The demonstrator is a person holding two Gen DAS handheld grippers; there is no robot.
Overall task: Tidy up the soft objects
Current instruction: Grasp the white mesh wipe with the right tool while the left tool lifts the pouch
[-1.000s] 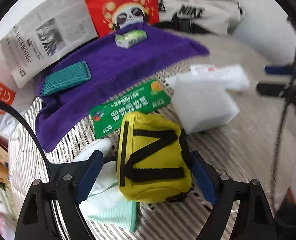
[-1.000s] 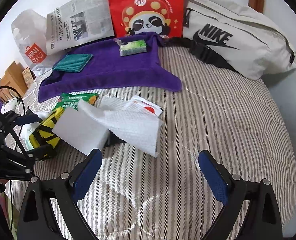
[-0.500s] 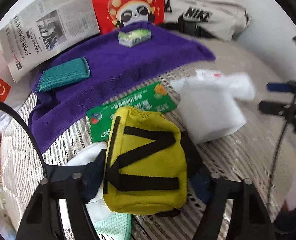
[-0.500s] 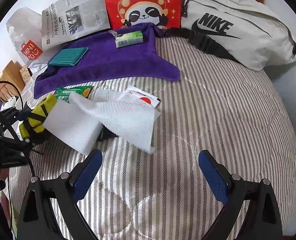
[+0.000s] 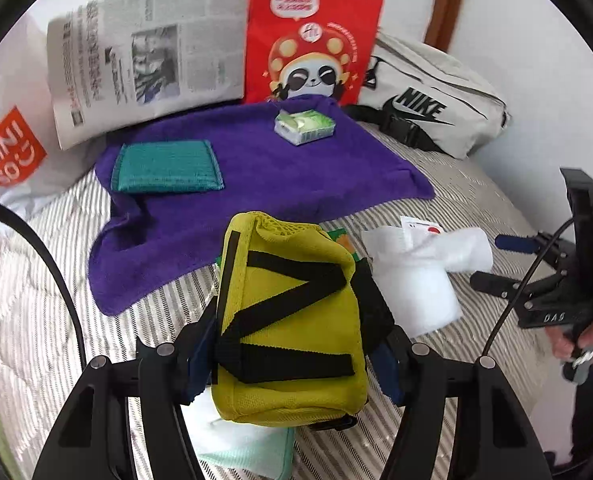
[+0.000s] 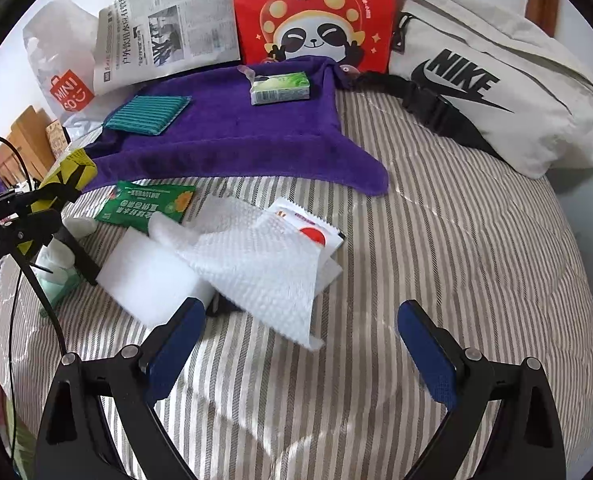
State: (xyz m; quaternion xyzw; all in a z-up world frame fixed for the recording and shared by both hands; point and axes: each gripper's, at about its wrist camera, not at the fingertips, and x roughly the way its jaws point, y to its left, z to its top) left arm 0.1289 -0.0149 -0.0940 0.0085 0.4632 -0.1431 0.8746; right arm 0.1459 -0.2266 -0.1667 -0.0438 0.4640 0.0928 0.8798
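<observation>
Now we hold the yellow pouch [image 5: 292, 316] clamped between the blue pads of our left gripper [image 5: 292, 344], raised off the striped bed [image 6: 436, 240]; its mesh end reaches over the near edge of the purple towel [image 5: 256, 184]. Under it, on the bed, lies a mint-green cloth [image 5: 248, 448].

From the right wrist view we go left to right. At the far left a white Miniso bag [image 6: 62, 76] leans by a newspaper [image 6: 168, 36], and the pouch shows as a yellow corner [image 6: 70, 168] beside the towel. On the towel [image 6: 236, 132] rest a teal sponge pad [image 6: 146, 114] and, further right, a small green tissue pack [image 6: 279, 88], well apart from each other. Just in front of the towel's edge lies a green sachet [image 6: 148, 204], touching a white foam block [image 6: 152, 276] that a white textured wipe [image 6: 264, 268] partly covers; a red-and-white packet [image 6: 310, 226] peeks out from under the wipe. Behind stands a red panda bag [image 6: 316, 12], and to its right a beige Nike waist bag [image 6: 496, 84].

Our right gripper [image 6: 300, 350] hangs wide open above the bed, holding nothing, its left pad [image 6: 174, 350] close to the foam block.
</observation>
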